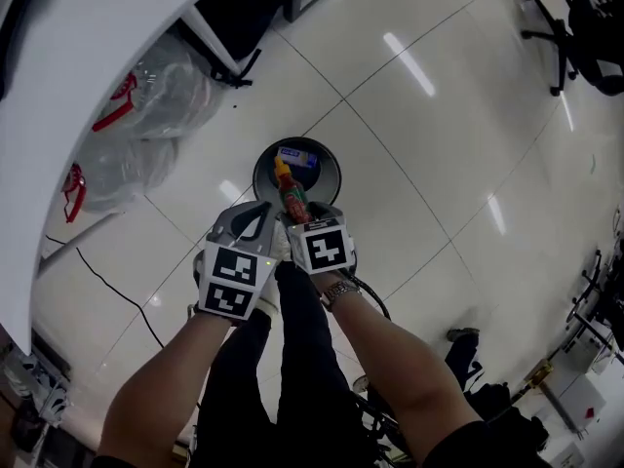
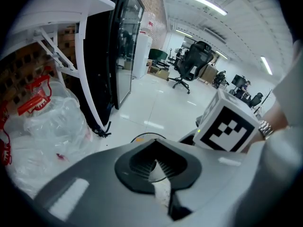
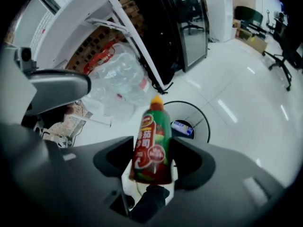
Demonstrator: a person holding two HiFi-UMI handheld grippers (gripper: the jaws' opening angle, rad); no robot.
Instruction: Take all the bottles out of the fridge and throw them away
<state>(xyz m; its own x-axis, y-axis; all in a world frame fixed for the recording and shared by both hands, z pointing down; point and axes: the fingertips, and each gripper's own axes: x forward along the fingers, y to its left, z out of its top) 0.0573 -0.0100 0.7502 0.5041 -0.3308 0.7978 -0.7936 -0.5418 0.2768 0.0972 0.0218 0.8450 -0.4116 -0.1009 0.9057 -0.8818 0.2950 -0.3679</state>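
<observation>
- the right gripper [image 3: 152, 140] is clamped tight on a sauce bottle [image 3: 152, 152].
- the bottle sits between the two jaws. its yellow cap points away from the gripper, down toward the floor [image 1: 439, 164].
- the bottle is red and green, with a red label on it.
- in the head view the bottle hangs in the air right over a round black bin [image 1: 261, 169] that stands on the floor.
- a small blue and white thing [image 1: 295, 156] lies inside the bin.
- the left gripper [image 2: 154, 148] has its jaws pressed together, and there is nothing held in them.
- the two grippers are just beside each other, above the near edge of the bin.
- each gripper has a cube with black and white squares on it: the left cube [image 1: 234, 279] and the right cube [image 1: 324, 248].
- a watch [image 1: 338, 291] is on the person's right wrist.
- clear plastic bags [image 1: 166, 96] with red handles lie on the floor, off to the left of the bin.
- the bags lie under the edge of a white table [image 1: 78, 86].
- in the left gripper view a tall black fridge [image 2: 123, 46] with a glass door stands behind the bags.
- a black office chair [image 2: 191, 63] stands well apart, across the shiny white floor.
</observation>
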